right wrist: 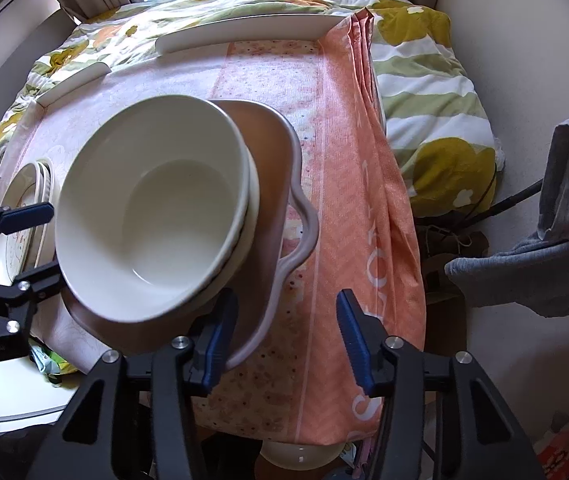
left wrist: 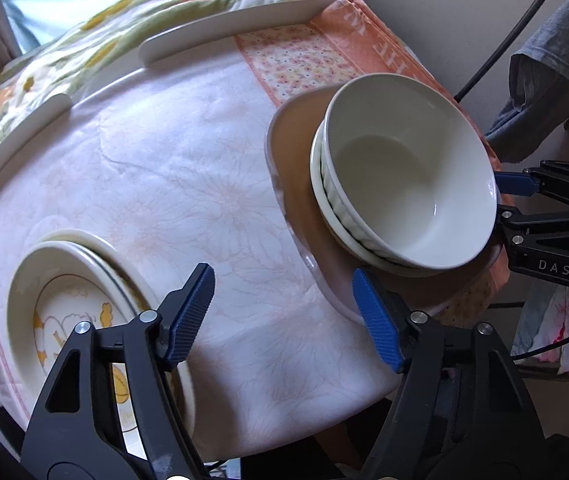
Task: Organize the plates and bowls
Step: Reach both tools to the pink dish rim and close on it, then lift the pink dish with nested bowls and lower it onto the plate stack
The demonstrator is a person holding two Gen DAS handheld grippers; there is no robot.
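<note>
Left wrist view. The left gripper (left wrist: 282, 316), black-framed with ribbed blue pads, stands partly open over bare pale floral tablecloth (left wrist: 188, 184), nothing between its jaws. Just beyond its right finger (left wrist: 376, 320) lies the brown wavy-rimmed plate (left wrist: 304, 216), bearing a deep white ceramic bowl (left wrist: 412, 184) nested in a second white bowl (left wrist: 326, 200). Behind its left finger (left wrist: 188, 316) sit stacked cream plates (left wrist: 64, 280), the top one printed with yellow figures. The right gripper (left wrist: 500, 196) enters at the far right, beside the bowl's rim.

Right wrist view. The right gripper (right wrist: 284, 332) is partly open; its left finger (right wrist: 218, 340) stands at the brown plate's (right wrist: 268, 168) near rim, contact unclear, its right finger (right wrist: 354, 340) over orange cloth (right wrist: 348, 160). The stacked bowls (right wrist: 152, 208) rise directly ahead-left, hiding much of the plate. The left gripper (right wrist: 44, 240) shows beyond them, before the cream plates (right wrist: 30, 184).
</note>
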